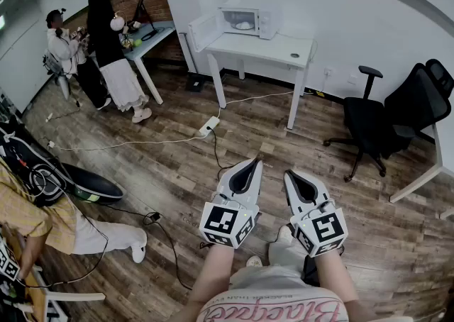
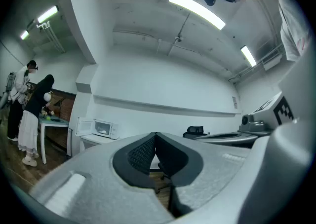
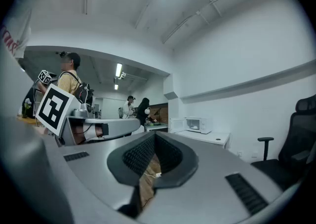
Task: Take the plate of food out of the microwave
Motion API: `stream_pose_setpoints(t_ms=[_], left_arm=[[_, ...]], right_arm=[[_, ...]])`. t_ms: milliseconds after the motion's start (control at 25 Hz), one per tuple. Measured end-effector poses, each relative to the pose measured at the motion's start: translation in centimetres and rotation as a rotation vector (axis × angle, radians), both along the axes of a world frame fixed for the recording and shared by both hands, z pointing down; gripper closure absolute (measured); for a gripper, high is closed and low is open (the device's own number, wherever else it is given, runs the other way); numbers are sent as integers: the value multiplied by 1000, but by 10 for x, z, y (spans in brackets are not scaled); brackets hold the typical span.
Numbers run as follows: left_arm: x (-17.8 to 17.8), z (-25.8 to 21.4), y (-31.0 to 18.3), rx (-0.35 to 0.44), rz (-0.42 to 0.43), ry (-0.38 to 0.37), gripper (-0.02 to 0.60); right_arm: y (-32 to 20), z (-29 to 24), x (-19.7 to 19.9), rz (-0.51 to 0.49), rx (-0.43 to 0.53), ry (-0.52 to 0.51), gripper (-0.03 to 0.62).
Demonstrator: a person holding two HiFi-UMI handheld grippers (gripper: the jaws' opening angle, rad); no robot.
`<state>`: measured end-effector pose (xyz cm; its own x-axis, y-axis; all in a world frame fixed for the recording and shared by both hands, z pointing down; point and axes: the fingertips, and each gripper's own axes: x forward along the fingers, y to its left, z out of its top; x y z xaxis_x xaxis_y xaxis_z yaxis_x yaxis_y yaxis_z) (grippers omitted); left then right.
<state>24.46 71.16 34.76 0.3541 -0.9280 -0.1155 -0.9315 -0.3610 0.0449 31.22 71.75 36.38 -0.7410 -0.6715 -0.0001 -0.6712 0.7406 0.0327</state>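
Open floor (image 1: 142, 171) runs to the table (image 1: 262, 47) at the far wall, chair (image 1: 383, 118) to its right. The microwave (image 1: 245, 21), door open, holds the plate (image 1: 243, 25). Left gripper (image 1: 255, 162) and right gripper (image 1: 289, 174) are closed, empty. A power strip (image 1: 208, 126) lies between.

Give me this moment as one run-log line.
phase: far from microwave | left gripper: shut, empty | right gripper: shut, empty | white microwave on white table: door open | plate of food: pale shape inside, unclear

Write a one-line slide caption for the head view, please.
Left tool and right tool, both shut and empty, face the distant open microwave on a white table.
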Motion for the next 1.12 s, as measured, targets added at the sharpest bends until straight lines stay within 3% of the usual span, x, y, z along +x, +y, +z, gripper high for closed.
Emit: stream_pose_setpoints(t_ms=[520, 1120], left_arm=[[47, 2, -14, -4, 8, 2, 575], [132, -10, -123, 26, -27, 11, 575]], right_arm=[[-10, -8, 32, -40, 11, -29, 582], [-123, -28, 104, -124, 5, -92, 580]])
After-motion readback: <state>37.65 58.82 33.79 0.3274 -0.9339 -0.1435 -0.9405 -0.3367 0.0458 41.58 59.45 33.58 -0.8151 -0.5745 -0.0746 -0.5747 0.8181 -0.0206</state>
